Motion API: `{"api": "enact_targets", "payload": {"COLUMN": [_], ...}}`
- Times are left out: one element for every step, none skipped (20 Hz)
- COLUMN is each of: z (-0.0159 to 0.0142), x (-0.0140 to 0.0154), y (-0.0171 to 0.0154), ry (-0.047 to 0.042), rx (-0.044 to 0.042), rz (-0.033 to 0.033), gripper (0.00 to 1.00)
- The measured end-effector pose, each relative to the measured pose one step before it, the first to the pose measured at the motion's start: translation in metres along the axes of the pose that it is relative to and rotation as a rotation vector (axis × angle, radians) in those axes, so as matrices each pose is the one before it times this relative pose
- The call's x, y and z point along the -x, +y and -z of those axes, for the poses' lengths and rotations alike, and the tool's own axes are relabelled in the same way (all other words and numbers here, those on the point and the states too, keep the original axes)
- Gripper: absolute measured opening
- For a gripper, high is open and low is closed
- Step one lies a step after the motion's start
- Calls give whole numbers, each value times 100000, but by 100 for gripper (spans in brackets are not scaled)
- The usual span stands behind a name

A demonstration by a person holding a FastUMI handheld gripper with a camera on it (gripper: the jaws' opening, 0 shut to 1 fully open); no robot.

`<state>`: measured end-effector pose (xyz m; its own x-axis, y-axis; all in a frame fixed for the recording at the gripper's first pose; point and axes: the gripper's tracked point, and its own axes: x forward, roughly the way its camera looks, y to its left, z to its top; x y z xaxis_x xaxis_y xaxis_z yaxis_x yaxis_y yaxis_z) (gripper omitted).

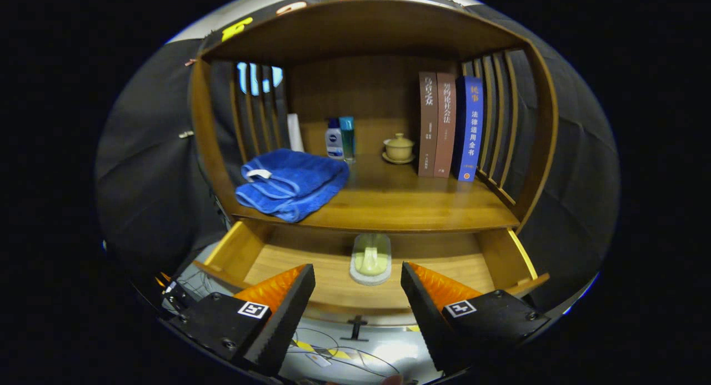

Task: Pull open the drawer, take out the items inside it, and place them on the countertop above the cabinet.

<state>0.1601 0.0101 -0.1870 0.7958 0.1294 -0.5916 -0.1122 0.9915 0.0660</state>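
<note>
The wooden drawer (500, 257) under the cabinet stands pulled open toward me, with its dark handle (356, 326) on the front panel between my fingers. Inside it lies a pale green brush-like item (371, 258) with a clear handle, just beyond my fingertips and midway between them. A folded blue towel (290, 183) rests on the left of the countertop (411, 204) above the drawer. My gripper (357, 279) is open, hovering over the drawer's front edge, with nothing between its fingers.
At the back of the countertop stand a white tube (295, 132), two small bottles (340, 138), a lidded tea cup on a saucer (399, 148) and three upright books (450, 126). Slatted wooden side walls (497, 124) and a top board enclose the shelf. Cables lie on the floor (344, 351) below.
</note>
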Motion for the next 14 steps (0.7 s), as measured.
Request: {"api": "enact_targets", "payload": {"z": [235,545,665,147,339,89,169,37,91,-43,187,123,337,103], "x": [-2102,-1958,-1657,-1669,-1351,-1136,-1331,-684,-932,-631,-692,-805,-176,-441], "y": [-28,38,14,-46,-248,-24,-230,-311,-32,16,-55,-212,52,-157], "ry": [5623,5593,6454,4327,4247,2803,2368,1767,1512,1489,945,1304,976,434], "rx": [1374,-182,751,-585,571,613,1433,557,-10,-1039,-1520,-1693,-1231,-2349], "rz": [799,15,656,-91,2076,1172,1776,1899,806,813,1320,950,183,243], "gripper": [99,99,99,95,90,86,84,84,83,83,74,65,55,46]}}
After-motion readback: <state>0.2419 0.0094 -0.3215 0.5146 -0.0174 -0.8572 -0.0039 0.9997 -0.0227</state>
